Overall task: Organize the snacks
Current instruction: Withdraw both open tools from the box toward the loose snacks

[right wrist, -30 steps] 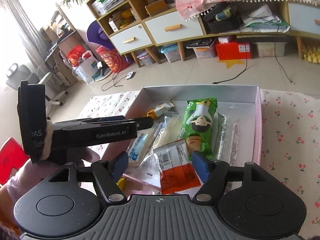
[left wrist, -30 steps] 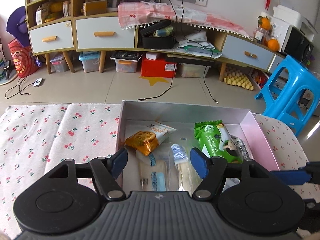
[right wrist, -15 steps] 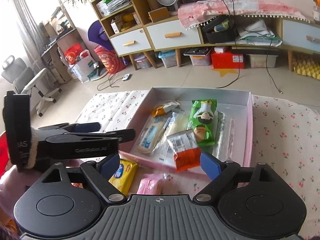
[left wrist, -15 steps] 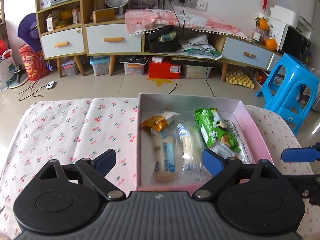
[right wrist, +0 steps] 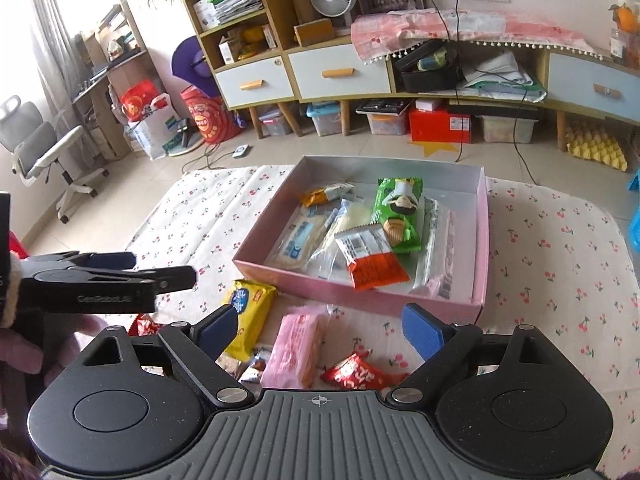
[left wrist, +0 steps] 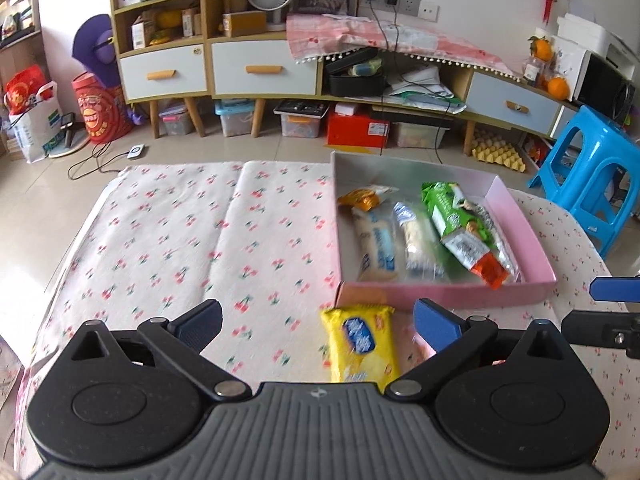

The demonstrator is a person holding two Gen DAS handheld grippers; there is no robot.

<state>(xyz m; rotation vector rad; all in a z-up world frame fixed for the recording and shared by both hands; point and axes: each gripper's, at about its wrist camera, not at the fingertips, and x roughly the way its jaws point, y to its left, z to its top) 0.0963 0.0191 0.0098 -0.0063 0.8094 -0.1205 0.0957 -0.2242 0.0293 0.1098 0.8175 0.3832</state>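
Opening both jaws, left gripper (left wrist: 316,322) and right gripper (right wrist: 318,326), nothing between. We see yellow packet (left wrist: 362,344) on desk (left wrist: 180,240), just beside pink box (left wrist: 440,295) with snacks inside.

A pink cardboard box (right wrist: 482,248) sits at centre on a cherry-print cloth (right wrist: 552,248). Inside lie a green snack pack (right wrist: 396,208), an orange-and-white packet (right wrist: 370,258) and pale wrapped bars (right wrist: 304,236). The right gripper (right wrist: 320,326) fills the six o'clock edge, its blue-padded jaws opening with nothing gripped. A yellow packet (right wrist: 250,312), pink pack (right wrist: 298,344) and red packet (right wrist: 358,374) lie on the cloth below. The left gripper (right wrist: 160,270) reaches in from nine o'clock.
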